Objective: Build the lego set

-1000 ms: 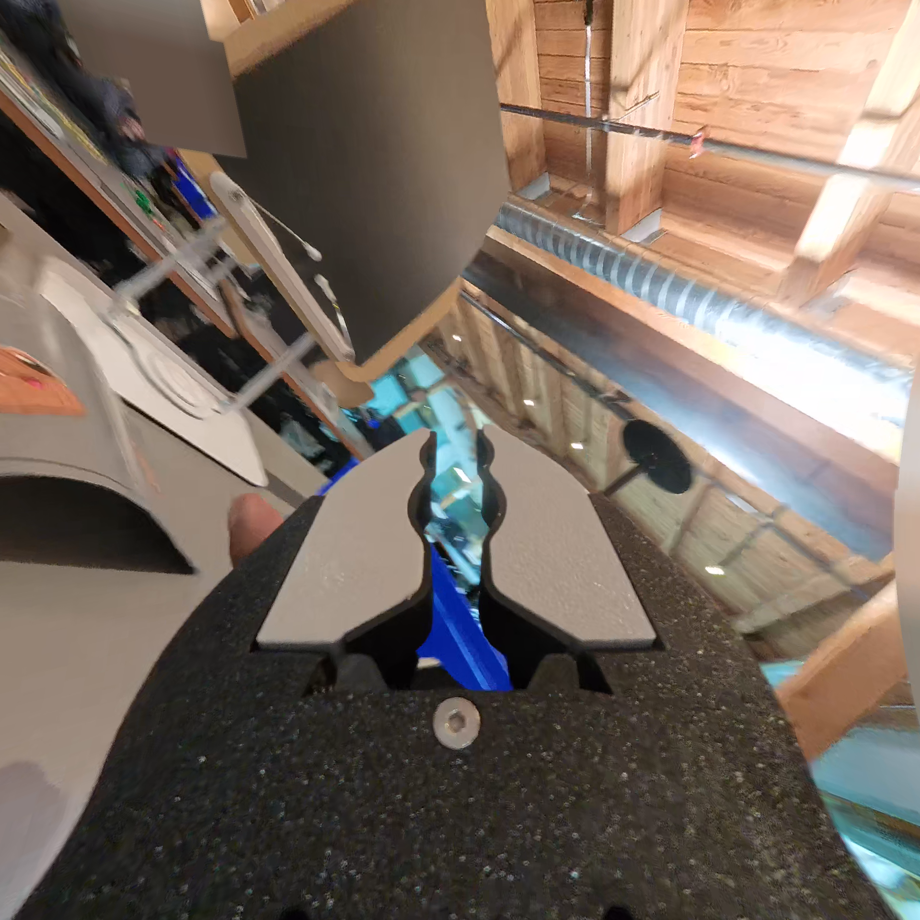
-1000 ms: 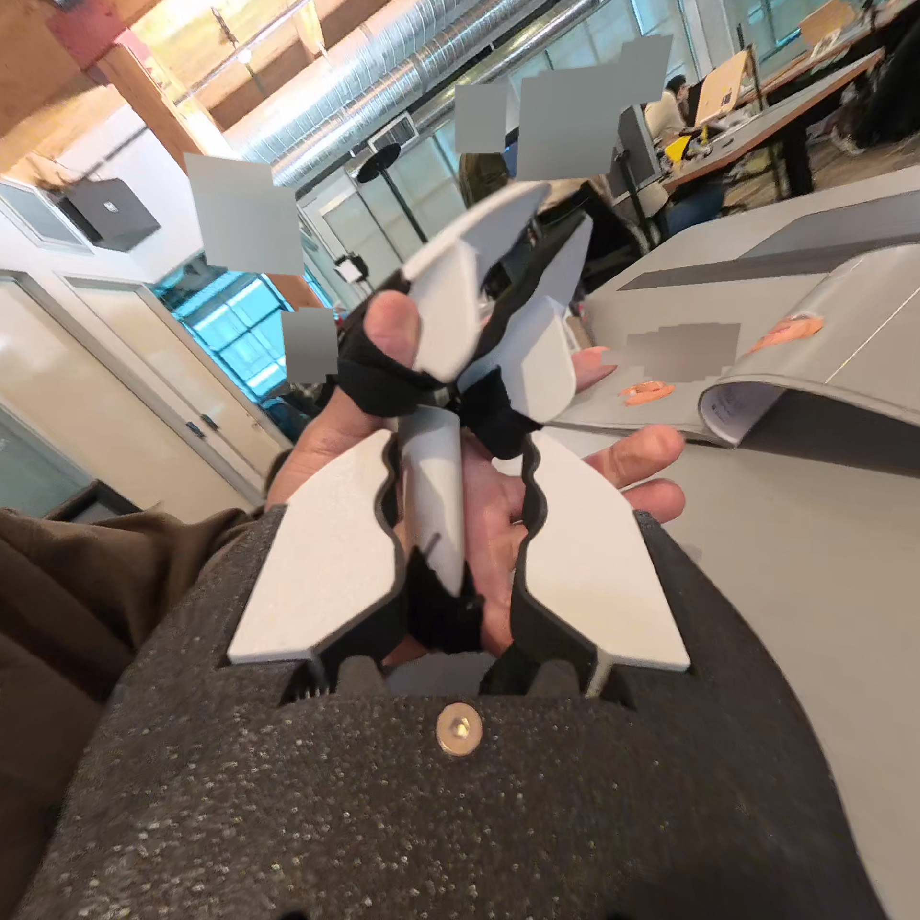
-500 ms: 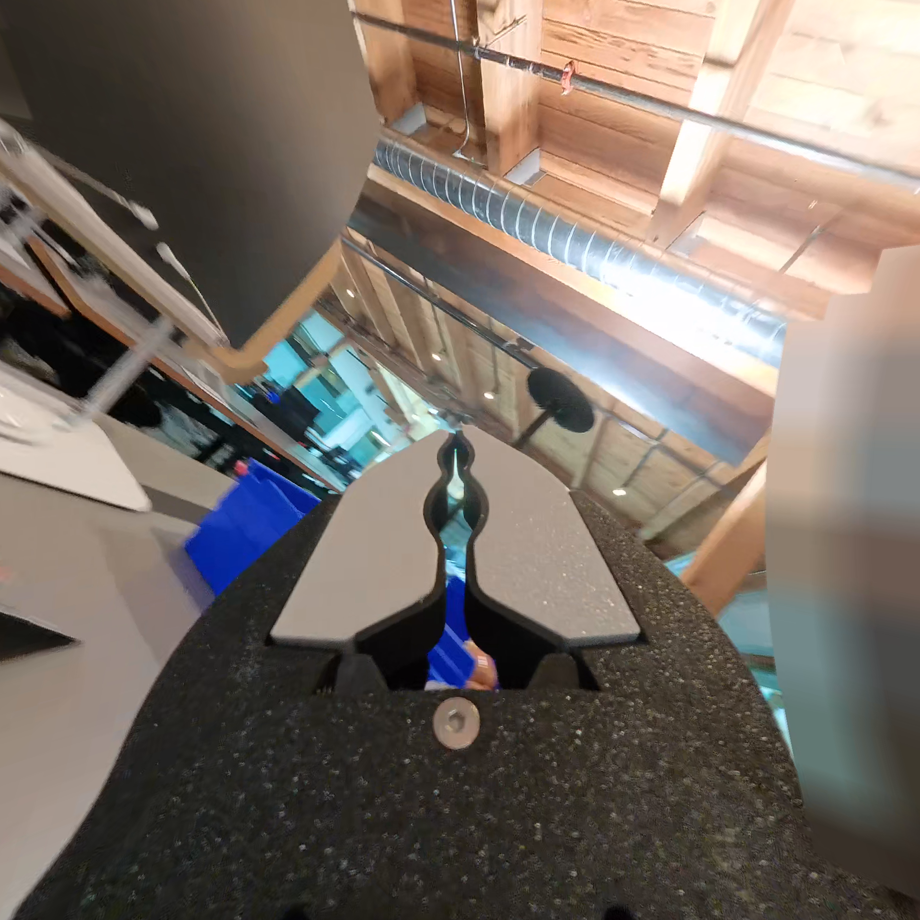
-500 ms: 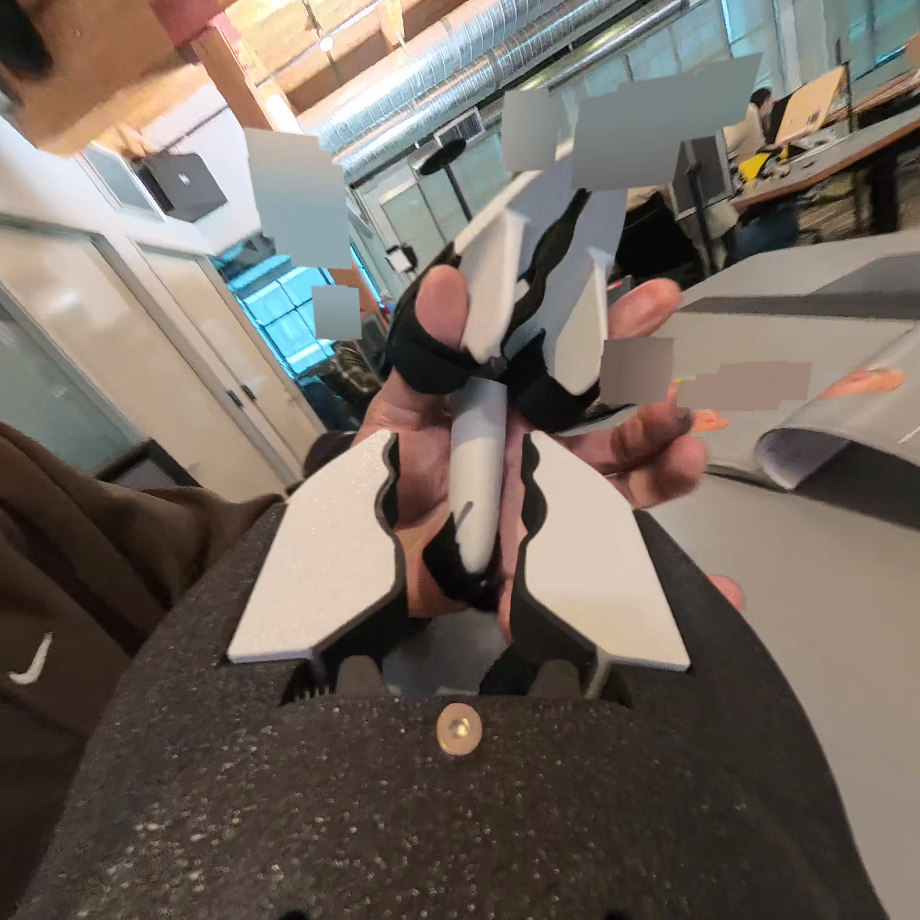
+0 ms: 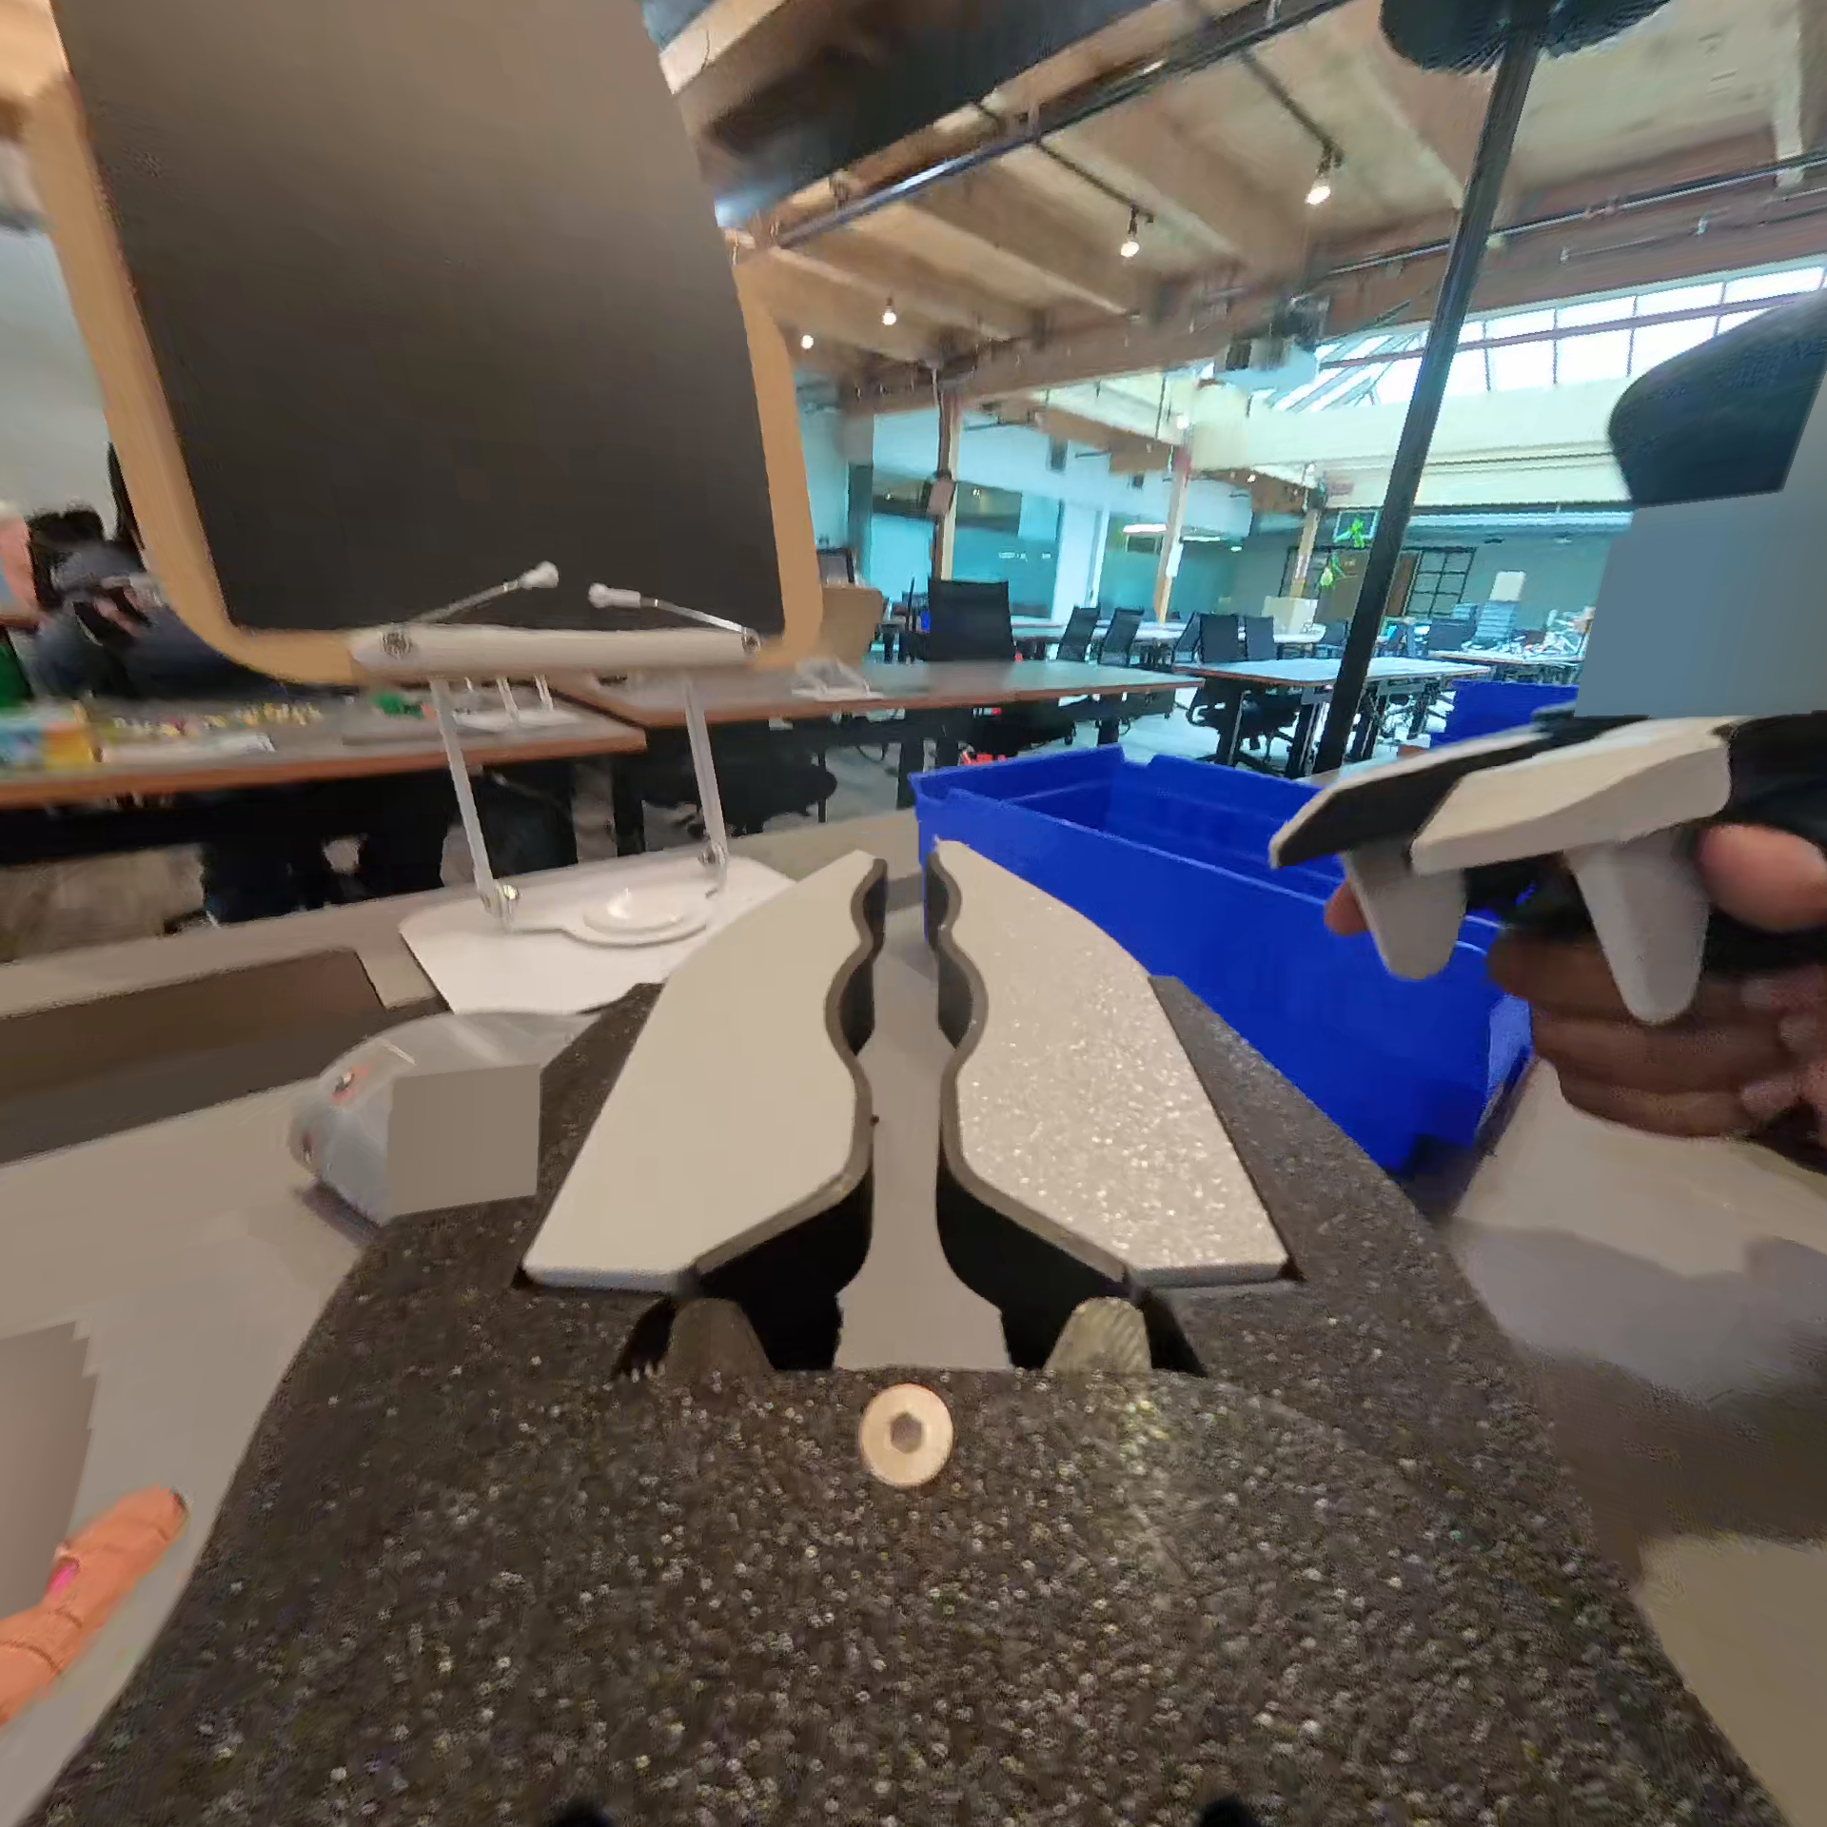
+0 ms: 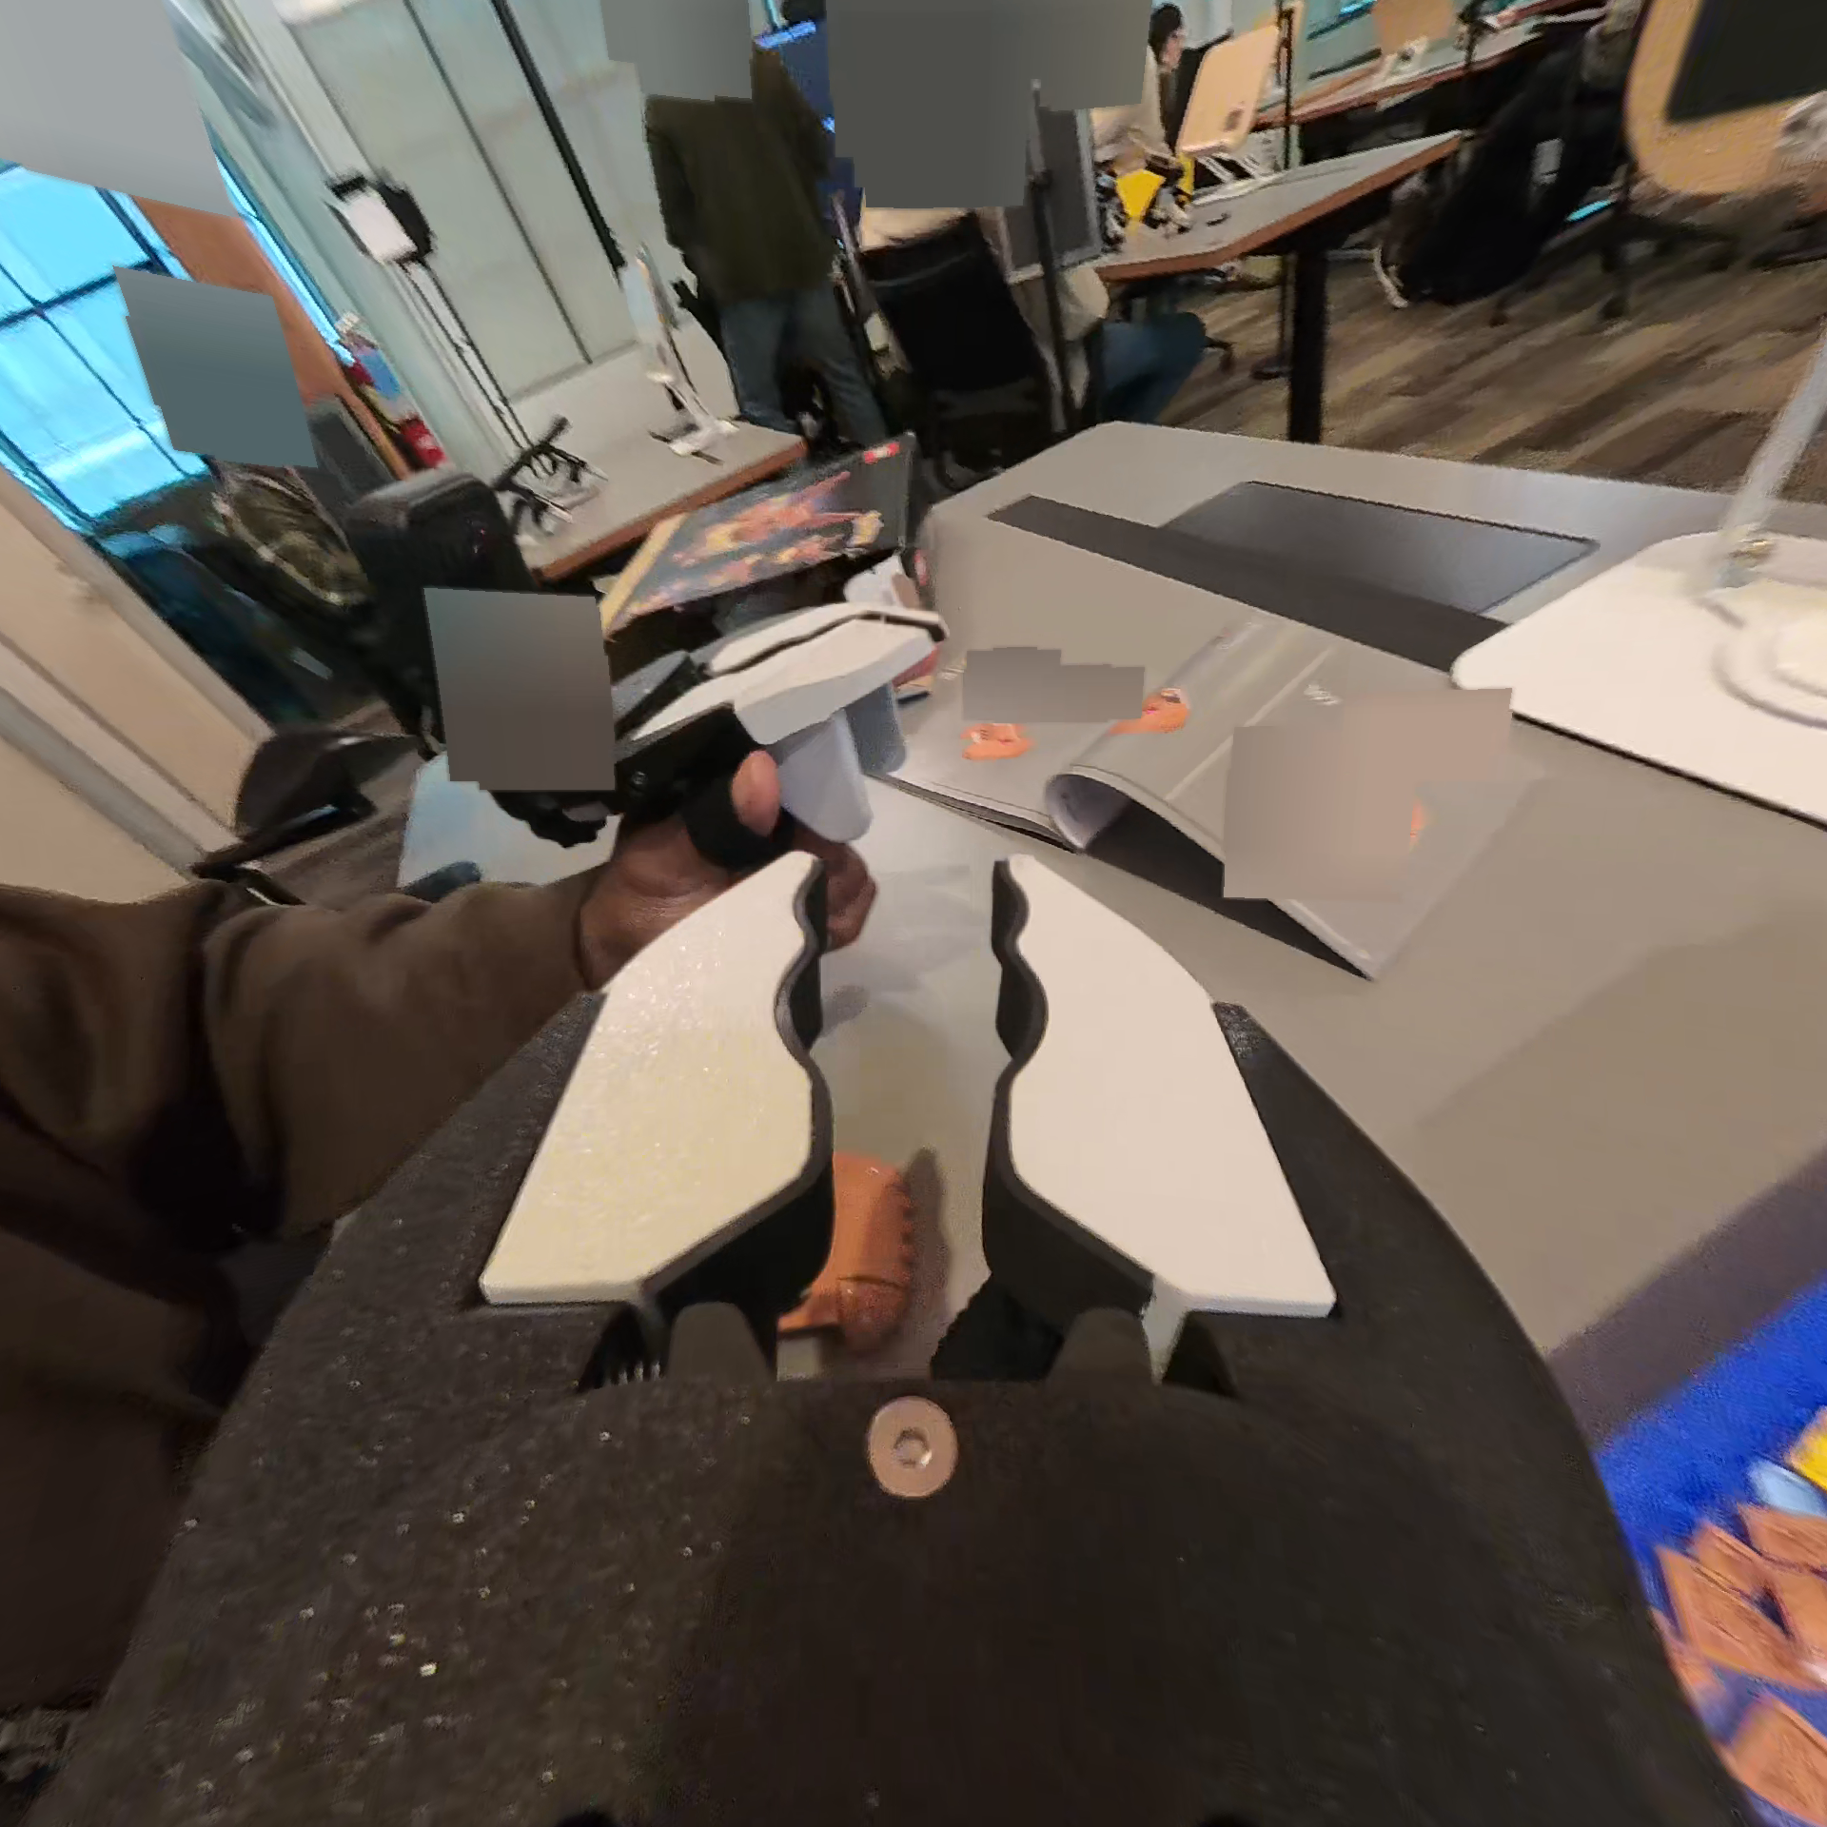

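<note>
The lego set is seen only in parts: an orange-brown piece (image 6: 870, 1256) lies low at centre of the right wrist view, on the grey table (image 6: 1483, 1068) between the fingers of the right gripper (image 6: 905, 890), which is spread and empty. More pieces fill the blue bin (image 6: 1720, 1542) at lower right. An open instruction booklet (image 6: 1167, 781) lies at centre right. The left gripper (image 5: 905, 870) is parted narrowly, nothing held. No joined bricks are visible, so the build is judged barely begun.
</note>
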`<action>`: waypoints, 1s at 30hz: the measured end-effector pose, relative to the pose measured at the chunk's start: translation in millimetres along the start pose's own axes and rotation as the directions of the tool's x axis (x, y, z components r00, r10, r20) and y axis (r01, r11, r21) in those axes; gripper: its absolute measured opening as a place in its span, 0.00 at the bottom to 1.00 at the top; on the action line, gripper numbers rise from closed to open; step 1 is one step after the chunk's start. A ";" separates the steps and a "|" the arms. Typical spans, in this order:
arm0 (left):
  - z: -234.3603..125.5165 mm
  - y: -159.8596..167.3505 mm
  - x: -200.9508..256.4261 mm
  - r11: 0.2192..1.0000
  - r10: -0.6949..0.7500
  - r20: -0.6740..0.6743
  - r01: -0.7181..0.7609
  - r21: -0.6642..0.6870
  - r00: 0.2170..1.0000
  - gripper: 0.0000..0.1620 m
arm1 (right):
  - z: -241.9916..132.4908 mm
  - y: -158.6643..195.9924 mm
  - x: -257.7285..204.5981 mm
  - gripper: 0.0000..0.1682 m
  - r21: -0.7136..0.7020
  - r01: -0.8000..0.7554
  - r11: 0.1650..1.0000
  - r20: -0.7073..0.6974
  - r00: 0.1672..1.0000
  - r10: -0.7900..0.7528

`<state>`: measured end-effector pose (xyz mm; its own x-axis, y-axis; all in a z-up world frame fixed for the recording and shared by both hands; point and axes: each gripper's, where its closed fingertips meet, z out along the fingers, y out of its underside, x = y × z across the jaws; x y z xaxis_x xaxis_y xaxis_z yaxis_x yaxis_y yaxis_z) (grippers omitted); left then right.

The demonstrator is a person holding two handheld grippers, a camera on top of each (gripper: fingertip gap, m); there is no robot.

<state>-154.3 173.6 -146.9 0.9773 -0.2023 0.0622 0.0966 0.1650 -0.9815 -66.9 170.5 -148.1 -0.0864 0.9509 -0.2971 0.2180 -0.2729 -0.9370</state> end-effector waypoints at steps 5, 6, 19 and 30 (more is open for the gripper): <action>4.5 25.5 -3.6 0.995 0.003 0.001 -0.003 -0.099 1.000 0.06 | -20.0 -3.8 26.0 0.18 -0.048 0.039 0.998 -0.079 0.996 -0.043; 5.6 30.5 -0.2 0.993 -0.001 -0.022 -0.002 -0.116 1.000 0.02 | -22.4 -3.3 30.4 0.18 -0.051 0.036 0.998 -0.087 0.995 -0.040; 12.9 70.3 29.1 0.948 -0.013 -0.142 -0.033 -0.318 0.990 0.00 | -24.8 12.3 45.9 0.14 -0.073 0.047 0.996 -0.118 0.991 -0.055; 5.1 72.7 43.0 0.940 -0.062 -0.230 -0.021 -0.342 0.971 0.00 | -17.6 14.7 21.2 0.00 -0.118 0.169 0.979 -0.086 0.980 -0.180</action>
<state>-104.4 181.8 -214.6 0.8998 -0.4290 0.0800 0.0064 -0.1705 -0.9853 -48.4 189.2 -165.0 -0.0403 0.9934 -0.1071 0.3131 -0.0892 -0.9455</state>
